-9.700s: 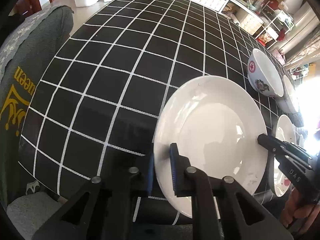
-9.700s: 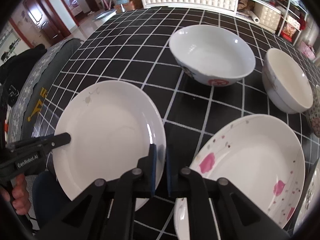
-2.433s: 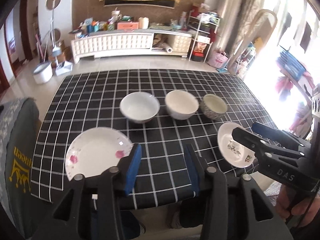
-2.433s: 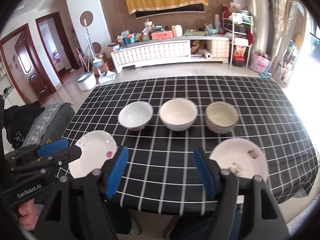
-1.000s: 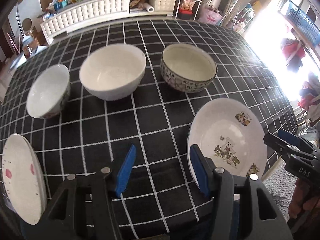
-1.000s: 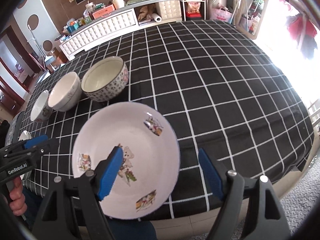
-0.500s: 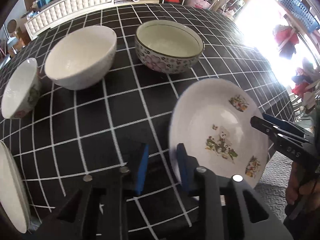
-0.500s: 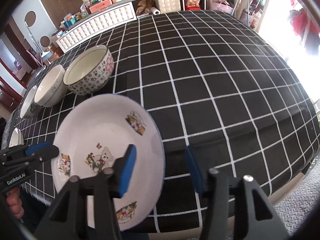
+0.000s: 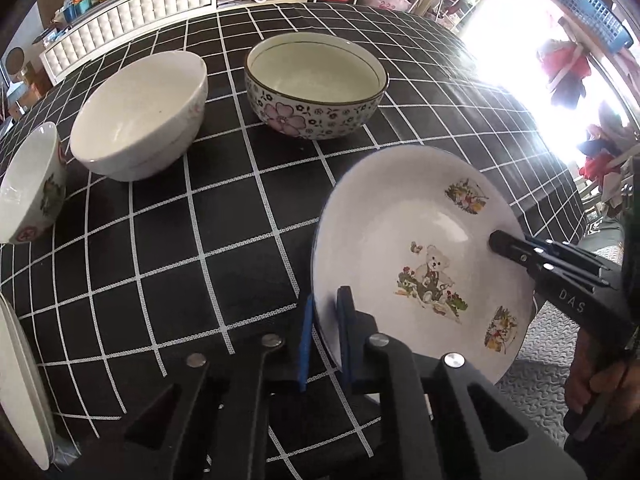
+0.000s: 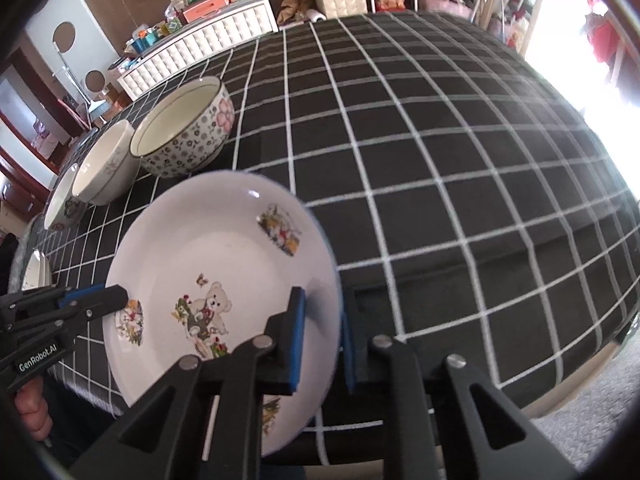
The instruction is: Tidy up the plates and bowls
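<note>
Both grippers' fingers closing on opposite rims of bear plate (image 9: pixel 424 248), left gripper (image 9: pixel 325 344), right gripper (image 10: pixel 322 340), three bowls (image 9: pixel 316 84) behind.

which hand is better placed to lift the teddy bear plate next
Neither alone, I think: the left tool and right tool straddle opposite rims of the teddy bear plate, both closing. A two-handed lift looks likeliest. If one must lead, the left, since it sits toward the flowered plate.
</note>
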